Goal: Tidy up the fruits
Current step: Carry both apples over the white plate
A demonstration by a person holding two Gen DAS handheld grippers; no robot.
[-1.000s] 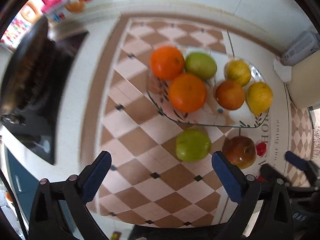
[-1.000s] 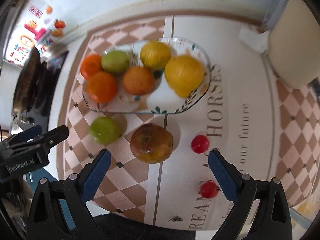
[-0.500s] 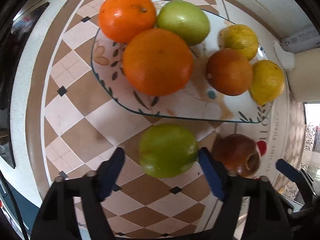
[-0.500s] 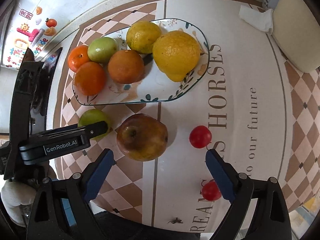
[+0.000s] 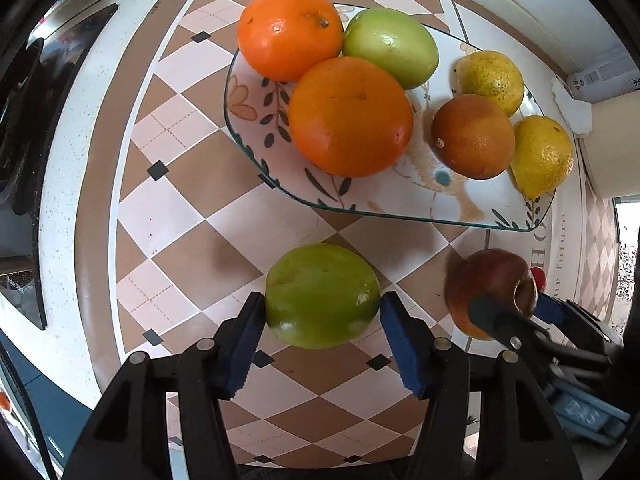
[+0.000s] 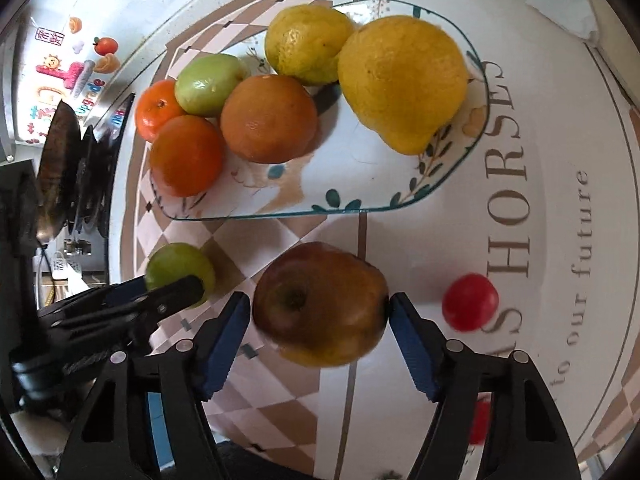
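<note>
My left gripper (image 5: 322, 320) is shut on a green apple (image 5: 322, 295) that rests on the checkered mat, both blue pads touching its sides. My right gripper (image 6: 319, 312) is shut on a red-brown apple (image 6: 320, 304) beside it. The red-brown apple also shows in the left wrist view (image 5: 490, 292), and the green apple in the right wrist view (image 6: 178, 266). Just beyond both lies a glass plate (image 5: 400, 204) holding oranges (image 5: 350, 116), a green apple (image 5: 390, 52) and yellow lemons (image 6: 402, 80).
Two small red tomatoes lie on the mat right of the red-brown apple, one (image 6: 471, 301) beside the right finger and one (image 6: 480, 422) partly behind it. A black stove with a pan (image 6: 60, 168) stands at the left. A pale container (image 5: 612, 144) stands at the right.
Both grippers have moved down and forward around their apples, and their jaws have closed from wide open onto the fruit.
</note>
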